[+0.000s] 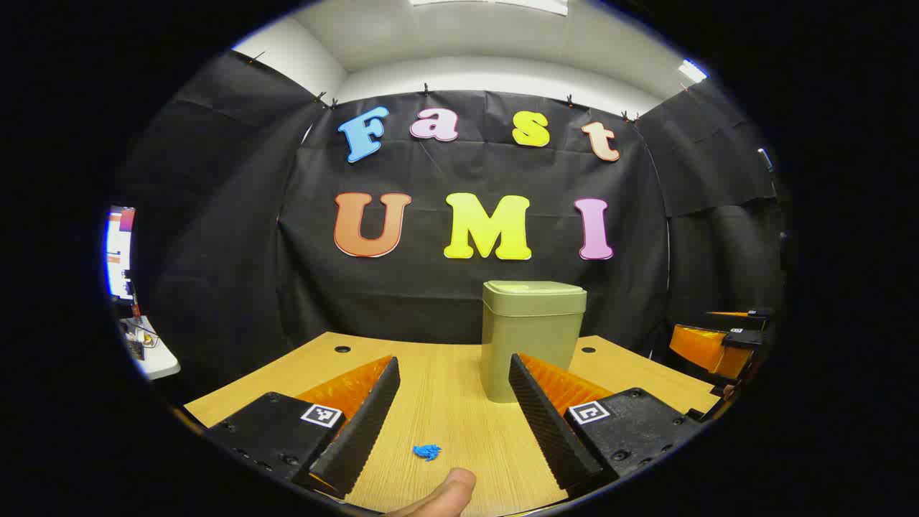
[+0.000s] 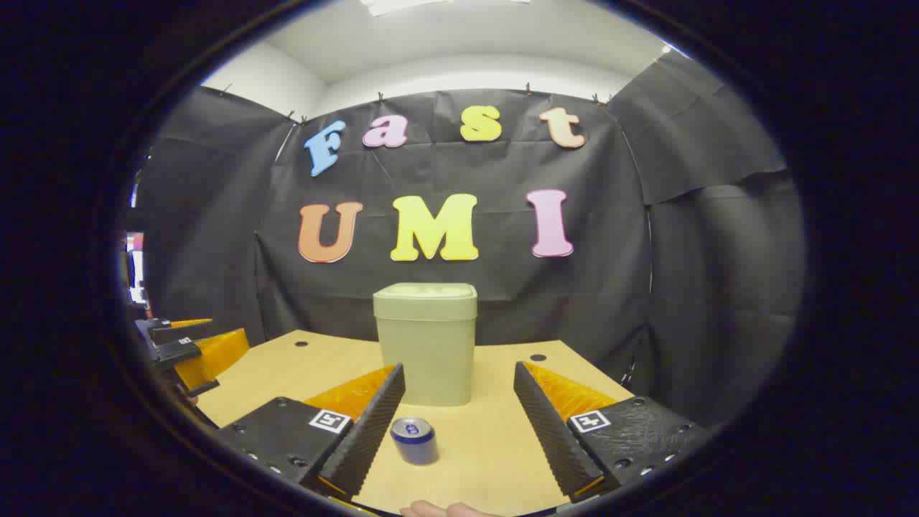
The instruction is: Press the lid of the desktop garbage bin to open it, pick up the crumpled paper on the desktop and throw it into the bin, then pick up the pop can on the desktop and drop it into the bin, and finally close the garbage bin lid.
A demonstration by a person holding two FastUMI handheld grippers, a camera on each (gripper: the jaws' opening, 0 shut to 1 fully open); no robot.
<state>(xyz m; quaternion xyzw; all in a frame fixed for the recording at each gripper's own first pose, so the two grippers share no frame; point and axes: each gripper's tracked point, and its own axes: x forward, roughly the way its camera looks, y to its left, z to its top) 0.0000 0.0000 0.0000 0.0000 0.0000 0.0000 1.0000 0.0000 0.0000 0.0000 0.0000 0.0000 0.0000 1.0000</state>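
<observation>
Olive-green plastic, the desktop garbage bin [image 1: 533,337] is standing upright toward the back of the wooden desktop [image 1: 445,402], in front of the black cloth wall, and its lid [image 2: 425,291] is sitting flat and closed. By that, the first step, pressing the lid open, is not yet done, and everything after it is waiting.

Nearer the front, the small blue crumpled paper [image 1: 427,452] is lying on the desktop between the fingers of the left gripper [image 1: 451,416], touching neither. The pop can [image 2: 414,439] is standing upright in front of the bin, just beside the inner finger of the right gripper [image 2: 454,420], again apart from it.

Both grippers are hovering with jaws spread wide and grasping nothing. In the right gripper view the left gripper is showing at the far left edge of the desk. A fingertip [image 1: 444,495] of the person is peeking in at the bottom.

Left to do, in my judgement: the whole sequence of lid, paper, can, lid.
</observation>
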